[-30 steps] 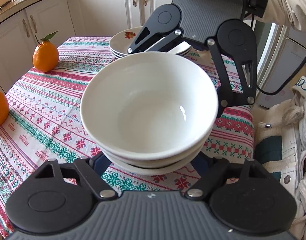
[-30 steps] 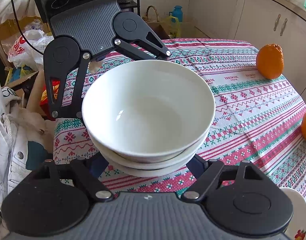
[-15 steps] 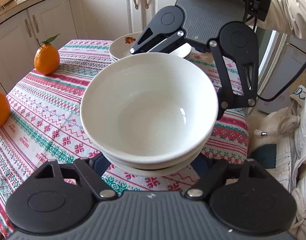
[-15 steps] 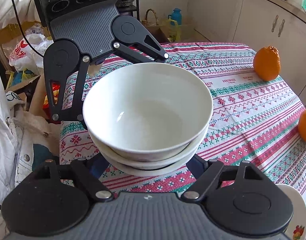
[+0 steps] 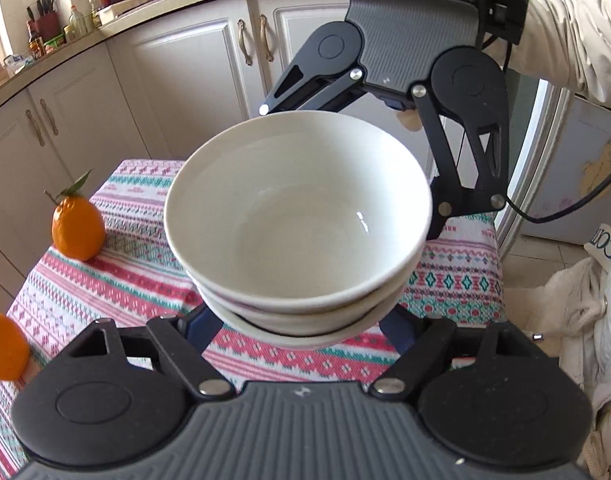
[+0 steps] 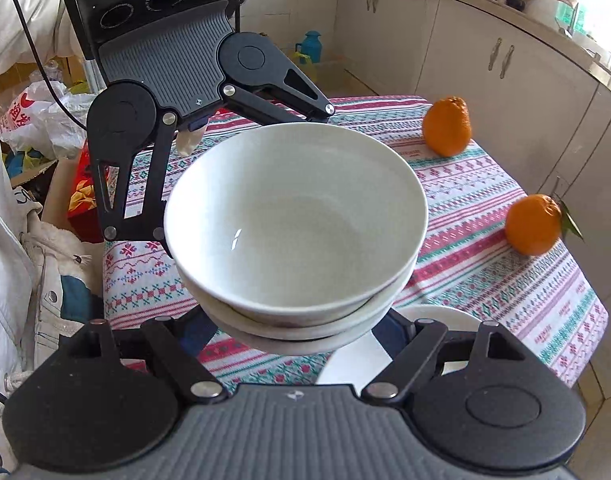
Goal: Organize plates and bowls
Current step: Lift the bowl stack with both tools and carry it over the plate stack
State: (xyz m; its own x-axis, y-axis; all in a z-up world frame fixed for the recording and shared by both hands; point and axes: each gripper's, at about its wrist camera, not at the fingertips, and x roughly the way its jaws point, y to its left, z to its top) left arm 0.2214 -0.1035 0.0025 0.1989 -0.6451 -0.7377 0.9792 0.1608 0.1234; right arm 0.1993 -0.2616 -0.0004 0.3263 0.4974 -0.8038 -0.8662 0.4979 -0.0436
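A stack of white bowls (image 5: 297,220) hangs in the air above the patterned tablecloth (image 5: 125,272). My left gripper (image 5: 297,326) is shut on the near side of the lowest bowl, its fingertips hidden under the rim. My right gripper (image 6: 293,332) clasps the same stack (image 6: 297,224) from the opposite side, and each gripper faces the other across the bowls. A white plate (image 6: 437,320) lies on the cloth below my right gripper, partly hidden by it.
Two oranges (image 5: 77,228) (image 5: 3,346) sit on the table's left side in the left wrist view; the right wrist view shows them at the right (image 6: 447,126) (image 6: 533,224). White cabinets (image 5: 185,80) stand behind the table. A person's pale sleeve (image 5: 577,40) and bags (image 6: 29,120) are close by.
Both grippers have risen with the bowl stack, and the table looks farther below. The stacked plates behind the bowls have gone from the left wrist view; more of the plate shows in the right.
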